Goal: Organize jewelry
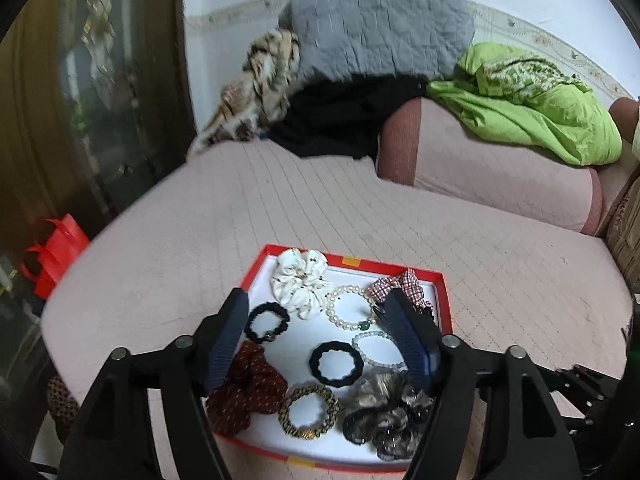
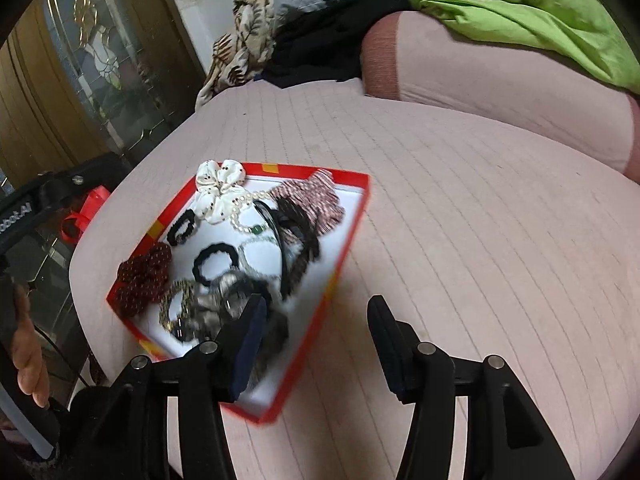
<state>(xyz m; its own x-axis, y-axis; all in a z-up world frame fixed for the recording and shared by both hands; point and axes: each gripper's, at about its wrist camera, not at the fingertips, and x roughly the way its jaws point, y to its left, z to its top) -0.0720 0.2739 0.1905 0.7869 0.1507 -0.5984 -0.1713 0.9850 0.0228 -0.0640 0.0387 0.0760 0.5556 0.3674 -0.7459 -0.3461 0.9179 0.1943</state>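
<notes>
Now both tools gape above the tray (image 1: pixel 443 280).

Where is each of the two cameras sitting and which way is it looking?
Left wrist: on the left gripper, angled down over the red tray of hair ties and bracelets; its two open fingers show.
Right wrist: on the right gripper, angled down at the bed beside the tray; its open fingers and a hand at the left edge show.
Shared: tray, white scrunchie, bed, green cloth.

Behind the pink bolster (image 1: pixel 496 184): a grey pillow (image 1: pixel 380 28), black cloth (image 1: pixel 340 116), green blanket (image 1: pixel 532 112); left, a red bag (image 1: pixel 52 252).
</notes>
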